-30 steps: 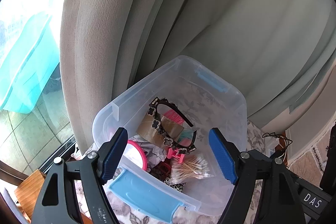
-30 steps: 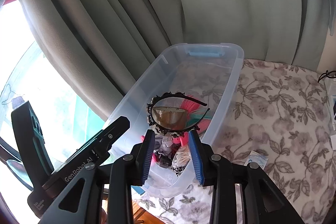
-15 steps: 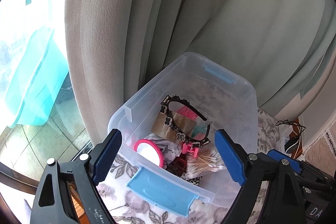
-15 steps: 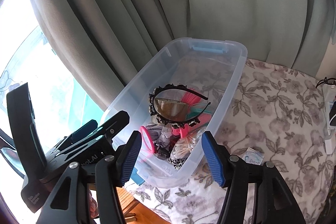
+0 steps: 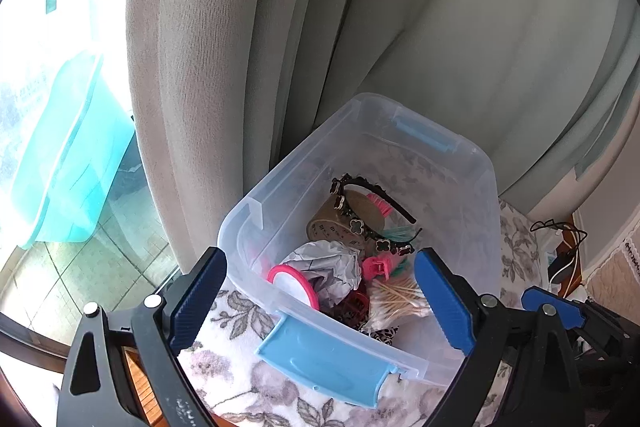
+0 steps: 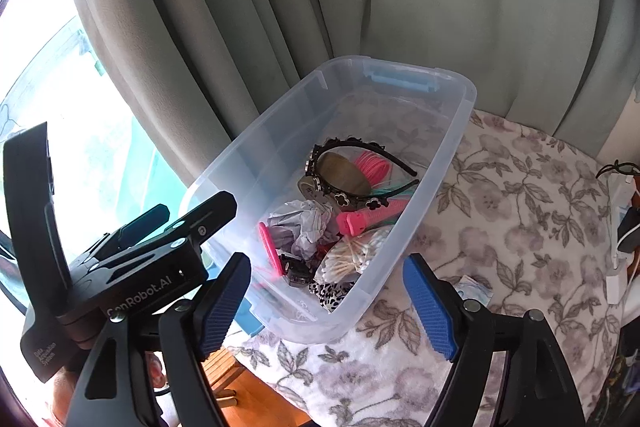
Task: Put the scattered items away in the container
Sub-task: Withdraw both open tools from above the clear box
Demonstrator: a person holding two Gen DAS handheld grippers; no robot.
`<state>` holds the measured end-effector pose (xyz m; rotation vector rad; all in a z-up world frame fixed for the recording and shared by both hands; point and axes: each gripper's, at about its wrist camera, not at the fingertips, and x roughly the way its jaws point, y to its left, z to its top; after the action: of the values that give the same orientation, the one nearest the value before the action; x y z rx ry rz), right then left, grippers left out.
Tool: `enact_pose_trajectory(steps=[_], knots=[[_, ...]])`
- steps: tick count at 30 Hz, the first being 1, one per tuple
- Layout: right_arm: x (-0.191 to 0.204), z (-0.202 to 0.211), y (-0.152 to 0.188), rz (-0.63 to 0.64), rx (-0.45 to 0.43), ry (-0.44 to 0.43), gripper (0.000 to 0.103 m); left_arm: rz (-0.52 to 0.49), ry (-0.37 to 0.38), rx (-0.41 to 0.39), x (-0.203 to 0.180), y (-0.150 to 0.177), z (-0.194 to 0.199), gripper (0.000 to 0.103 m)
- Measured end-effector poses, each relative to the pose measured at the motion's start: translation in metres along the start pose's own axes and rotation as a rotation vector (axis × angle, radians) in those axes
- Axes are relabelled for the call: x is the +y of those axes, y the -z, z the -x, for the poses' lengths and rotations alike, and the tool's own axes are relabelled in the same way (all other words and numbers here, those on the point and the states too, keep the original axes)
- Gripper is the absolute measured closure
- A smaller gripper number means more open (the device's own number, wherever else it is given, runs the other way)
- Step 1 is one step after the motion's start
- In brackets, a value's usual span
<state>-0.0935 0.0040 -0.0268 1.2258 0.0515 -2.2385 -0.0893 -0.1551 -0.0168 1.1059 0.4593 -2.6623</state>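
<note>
A clear plastic bin [image 5: 486,187] [image 6: 452,147] with blue latches sits on a floral cloth by the curtain. In it lie a black flower headband [image 5: 360,223] [image 6: 348,199], a tape roll [image 5: 332,227], crumpled paper [image 5: 328,263] [image 6: 308,223], a pink round mirror [image 5: 292,285], a pink hair clip [image 5: 378,267], cotton swabs [image 5: 400,301] [image 6: 352,255] and a pink roller [image 6: 368,219]. My left gripper [image 5: 320,307] is open and empty above the bin's near end. My right gripper [image 6: 326,303] is open and empty, beside the left gripper's body [image 6: 132,267].
Grey curtains [image 5: 280,47] hang right behind the bin. A window with a teal tub [image 5: 68,155] outside is at the left. A small packet [image 6: 474,287] lies on the floral cloth [image 6: 520,207] right of the bin. Cables and chargers [image 6: 624,227] sit at the far right edge.
Both grippers have pulled back and up from the bin. The right gripper's jaws have opened from narrow to wide. The items in the bin lie where they were.
</note>
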Motion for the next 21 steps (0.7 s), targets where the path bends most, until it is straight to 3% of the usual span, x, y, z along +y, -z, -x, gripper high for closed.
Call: enact_pose_trajectory(steps=[21], knots=[[0.002, 0.002, 0.0, 0.037, 0.012, 0.008, 0.011, -0.021, -0.049, 0.019, 0.004, 0.002, 0.011, 0.008]])
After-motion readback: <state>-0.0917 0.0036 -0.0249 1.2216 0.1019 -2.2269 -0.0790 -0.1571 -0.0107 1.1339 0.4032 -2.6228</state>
